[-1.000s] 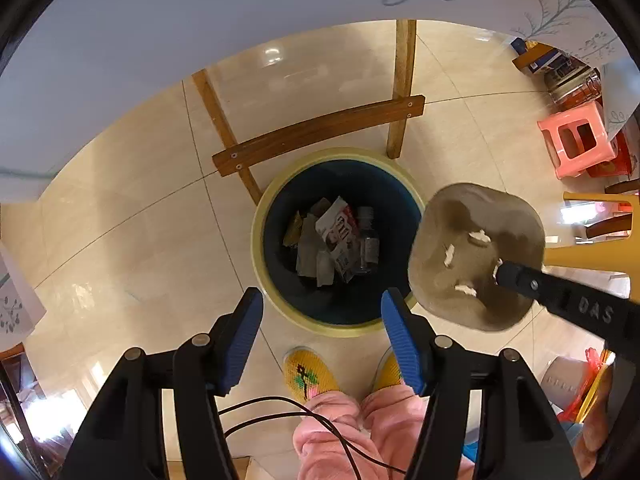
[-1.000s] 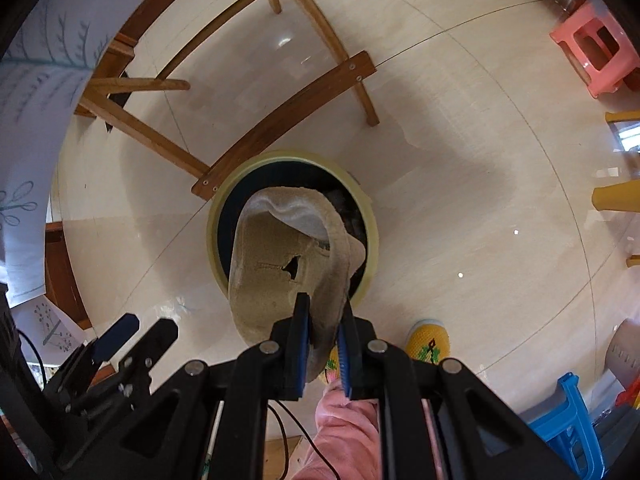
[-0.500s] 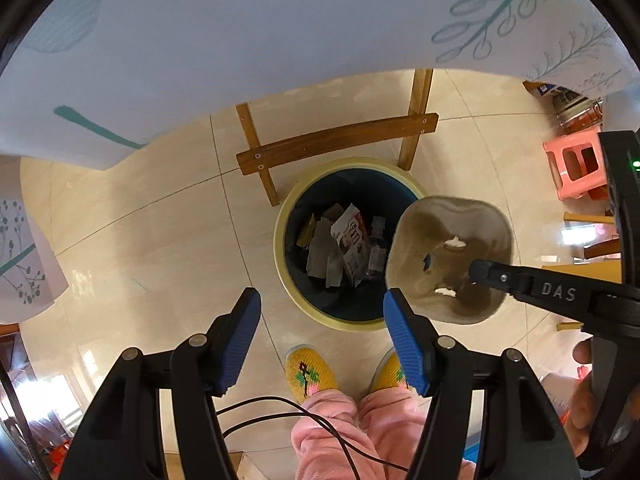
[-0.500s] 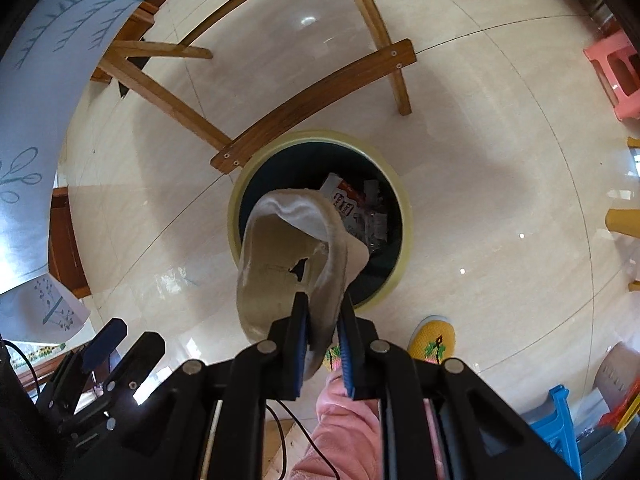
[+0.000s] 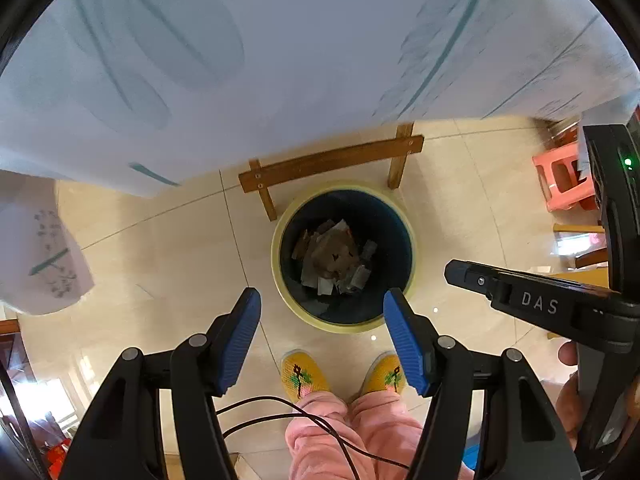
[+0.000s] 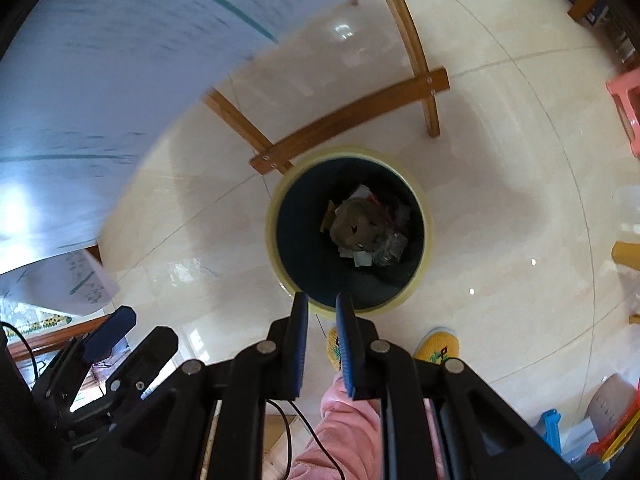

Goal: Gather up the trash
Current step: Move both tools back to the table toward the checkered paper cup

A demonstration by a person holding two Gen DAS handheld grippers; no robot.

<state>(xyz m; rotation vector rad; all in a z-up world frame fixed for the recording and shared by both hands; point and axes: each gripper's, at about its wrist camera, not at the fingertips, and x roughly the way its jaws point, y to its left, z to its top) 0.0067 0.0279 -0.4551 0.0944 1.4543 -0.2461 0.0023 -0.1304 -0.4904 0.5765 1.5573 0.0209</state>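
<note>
Beige tile floor below me, bin standing on it just past my slippers. Brown pulp tray lies inside the bin on paper scraps and a bottle. Wooden table legs crowd the bin's far rim, tablecloth hanging above. My left gripper is spread, empty; my right gripper is pinched nearly closed, empty. Open floor on both sides.

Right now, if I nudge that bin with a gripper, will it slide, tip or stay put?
The bin would probably slide rather than tip: it stands upright on glossy tile and looks wide for its depth. It is likely light, since only paper scraps and a cardboard tray lie inside. The wooden crossbar beside it could stop it.
</note>
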